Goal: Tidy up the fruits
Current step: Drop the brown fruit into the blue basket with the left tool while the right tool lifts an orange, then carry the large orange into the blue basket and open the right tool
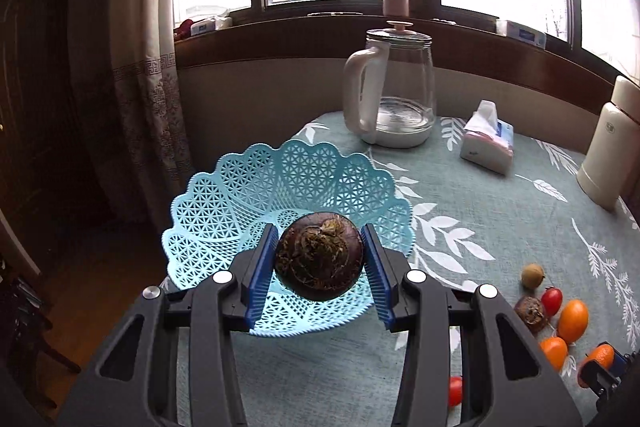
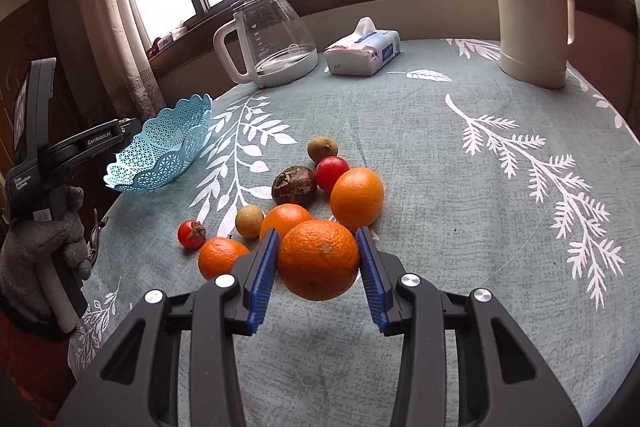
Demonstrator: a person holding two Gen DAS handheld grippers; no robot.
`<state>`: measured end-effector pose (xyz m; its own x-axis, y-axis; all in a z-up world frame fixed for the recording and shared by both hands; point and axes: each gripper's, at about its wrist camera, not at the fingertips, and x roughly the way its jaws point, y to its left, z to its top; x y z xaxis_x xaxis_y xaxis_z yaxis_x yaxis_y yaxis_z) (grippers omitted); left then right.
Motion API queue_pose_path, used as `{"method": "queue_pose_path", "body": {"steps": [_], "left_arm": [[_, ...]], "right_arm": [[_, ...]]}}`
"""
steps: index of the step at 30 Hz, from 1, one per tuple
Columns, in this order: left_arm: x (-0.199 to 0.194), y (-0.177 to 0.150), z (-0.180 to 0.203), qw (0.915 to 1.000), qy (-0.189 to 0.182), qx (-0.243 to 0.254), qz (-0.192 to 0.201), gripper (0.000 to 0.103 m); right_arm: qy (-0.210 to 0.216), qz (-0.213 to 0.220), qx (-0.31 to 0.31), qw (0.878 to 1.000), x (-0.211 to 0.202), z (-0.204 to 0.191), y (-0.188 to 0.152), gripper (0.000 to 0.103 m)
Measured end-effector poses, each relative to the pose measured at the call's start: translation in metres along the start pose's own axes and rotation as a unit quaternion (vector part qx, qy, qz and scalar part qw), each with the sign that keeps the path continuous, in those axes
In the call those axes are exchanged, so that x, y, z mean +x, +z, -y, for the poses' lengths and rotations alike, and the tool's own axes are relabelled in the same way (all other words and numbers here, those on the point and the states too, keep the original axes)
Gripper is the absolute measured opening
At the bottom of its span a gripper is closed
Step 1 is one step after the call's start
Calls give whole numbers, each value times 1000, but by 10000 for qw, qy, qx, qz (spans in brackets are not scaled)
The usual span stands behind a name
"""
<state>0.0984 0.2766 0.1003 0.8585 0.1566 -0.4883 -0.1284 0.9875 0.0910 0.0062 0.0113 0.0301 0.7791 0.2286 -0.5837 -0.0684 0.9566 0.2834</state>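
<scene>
My left gripper (image 1: pixel 320 259) is shut on a dark purple passion fruit (image 1: pixel 319 255), held over the light blue lattice basket (image 1: pixel 224 211) at the table's left edge. My right gripper (image 2: pixel 318 259) is shut on an orange (image 2: pixel 318 259), low over the tablecloth. Behind it lie more fruit: two oranges (image 2: pixel 357 197) (image 2: pixel 285 219), a small one (image 2: pixel 221 256), a second passion fruit (image 2: pixel 294 185), two cherry tomatoes (image 2: pixel 331 172) (image 2: pixel 191 234) and two brownish longans (image 2: pixel 322 147) (image 2: pixel 249 221). The right wrist view also shows the basket (image 2: pixel 160 151) with the left gripper beside it.
A glass kettle (image 1: pixel 394 91) with a white handle, a tissue pack (image 1: pixel 486 139) and a cream thermos (image 2: pixel 532 3) stand along the table's far side. A gloved hand (image 2: pixel 36 251) holds the left gripper's handle. Curtain and window sill lie behind.
</scene>
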Motion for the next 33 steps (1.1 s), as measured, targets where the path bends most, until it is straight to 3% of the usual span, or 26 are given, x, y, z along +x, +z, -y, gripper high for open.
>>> {"method": "queue_pose_path", "body": {"steps": [8, 19, 20, 22, 23, 29, 33], "left_arm": [[32, 0, -28, 9987, 453, -221, -75, 44], [60, -2, -38, 9983, 413, -349, -222, 45], [60, -2, -39, 9983, 411, -367, -188, 46], [58, -2, -41, 9982, 432, -409, -77, 69], [57, -2, -42, 9981, 437, -433, -10, 73], [52, -4, -44, 9979, 424, -464, 184, 77], [45, -5, -53, 9958, 444, -712, 355, 85]], "right_arm": [[-44, -39, 119, 9999, 3, 5, 1, 40], [-141, -104, 236, 9996, 8, 10, 0, 40], [-148, -113, 241, 9995, 8, 11, 0, 40], [-171, -136, 256, 9994, 9, 11, 0, 40], [-187, -147, 262, 9994, 10, 11, 0, 40], [-301, -167, 254, 9991, 10, 11, -1, 40], [-430, -178, 237, 9986, 9, 9, 3, 40]]}}
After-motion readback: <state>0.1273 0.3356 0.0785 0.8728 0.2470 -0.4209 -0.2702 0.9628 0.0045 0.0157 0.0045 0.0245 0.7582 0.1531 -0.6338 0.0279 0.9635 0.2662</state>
